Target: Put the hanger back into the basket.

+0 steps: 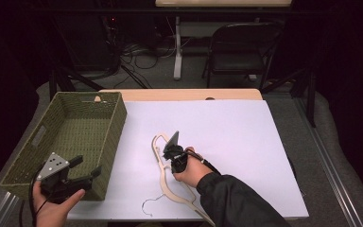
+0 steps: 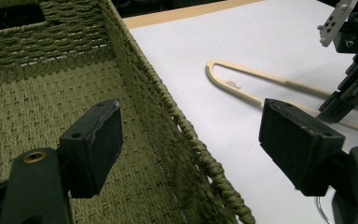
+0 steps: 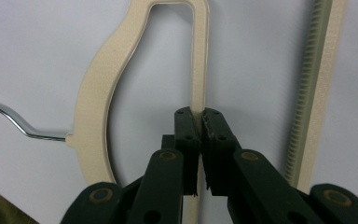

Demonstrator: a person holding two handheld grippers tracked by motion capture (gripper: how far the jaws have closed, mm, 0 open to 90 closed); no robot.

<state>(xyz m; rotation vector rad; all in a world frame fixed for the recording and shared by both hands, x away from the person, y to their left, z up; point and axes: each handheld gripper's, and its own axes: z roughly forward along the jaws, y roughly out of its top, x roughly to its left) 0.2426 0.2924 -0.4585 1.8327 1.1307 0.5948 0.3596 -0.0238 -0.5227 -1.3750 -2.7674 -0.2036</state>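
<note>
Right gripper view: right gripper (image 3: 200, 116) clamped on thin inner bar of cream hanger (image 3: 93, 93), lying flat on white table (image 1: 246, 137). Left gripper (image 1: 82, 170) jaws apart, straddling near-right rim of green woven basket (image 1: 82, 123); hanger just beyond

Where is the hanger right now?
In the high view the hanger lies flat on the white sheet, right of the basket. The right gripper is shut on one thin bar.
</note>
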